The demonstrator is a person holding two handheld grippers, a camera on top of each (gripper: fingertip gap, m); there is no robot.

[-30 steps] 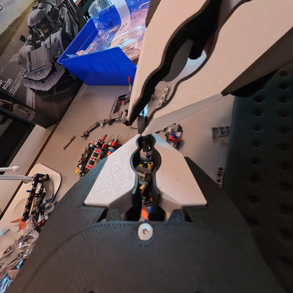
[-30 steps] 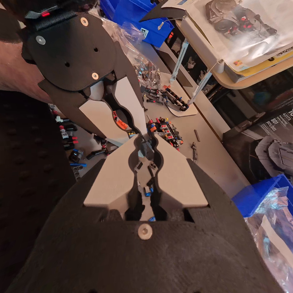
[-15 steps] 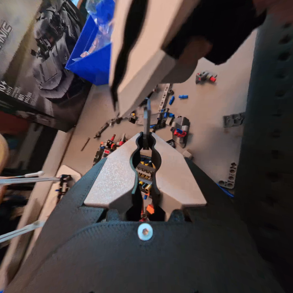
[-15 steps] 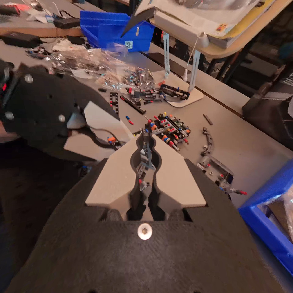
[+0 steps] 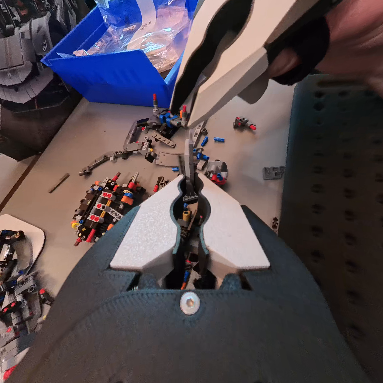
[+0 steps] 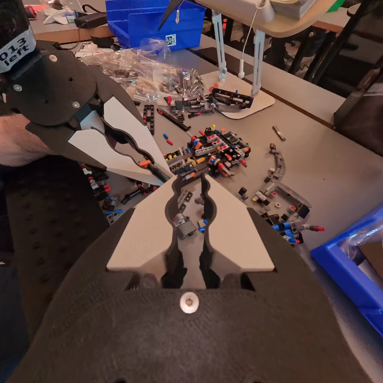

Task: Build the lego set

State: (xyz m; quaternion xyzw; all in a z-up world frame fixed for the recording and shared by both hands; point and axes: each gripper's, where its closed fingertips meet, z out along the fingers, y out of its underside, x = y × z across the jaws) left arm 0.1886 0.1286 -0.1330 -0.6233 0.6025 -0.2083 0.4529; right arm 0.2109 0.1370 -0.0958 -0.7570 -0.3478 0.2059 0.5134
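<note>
My left gripper (image 5: 189, 176) is shut on a thin grey lego plate (image 5: 188, 157) that sticks out past its tips, above the table. It also shows in the right wrist view (image 6: 166, 177), tips close to my right gripper's. My right gripper (image 6: 189, 177) is open and empty, with loose pieces on the table showing through the gap. In the left wrist view it (image 5: 181, 119) hangs over a small blue and grey sub-assembly with red pins (image 5: 169, 120). The multicoloured chassis build (image 5: 103, 205) (image 6: 217, 151) lies on the grey table.
A blue bin (image 5: 107, 72) (image 6: 352, 275) with plastic bags stands beside the set's box (image 5: 20, 51). A dark perforated mat (image 5: 331, 186) (image 6: 41, 228) lies at the near side. Parts bags (image 6: 149, 72), a second blue bin (image 6: 155, 24) and a stand's white base (image 6: 244, 103) are at the back. My right fingertips sit around 5 cm from my left ones. The stand's white base (image 6: 244, 103) is about 30 cm from both grippers' fingertips. My left wrist view (image 5: 12, 237) looks at it from another angle.
My right gripper's jaws have opened wider and it has come back close to the left gripper. The left gripper still holds the grey plate and has tilted over the loose pieces.
</note>
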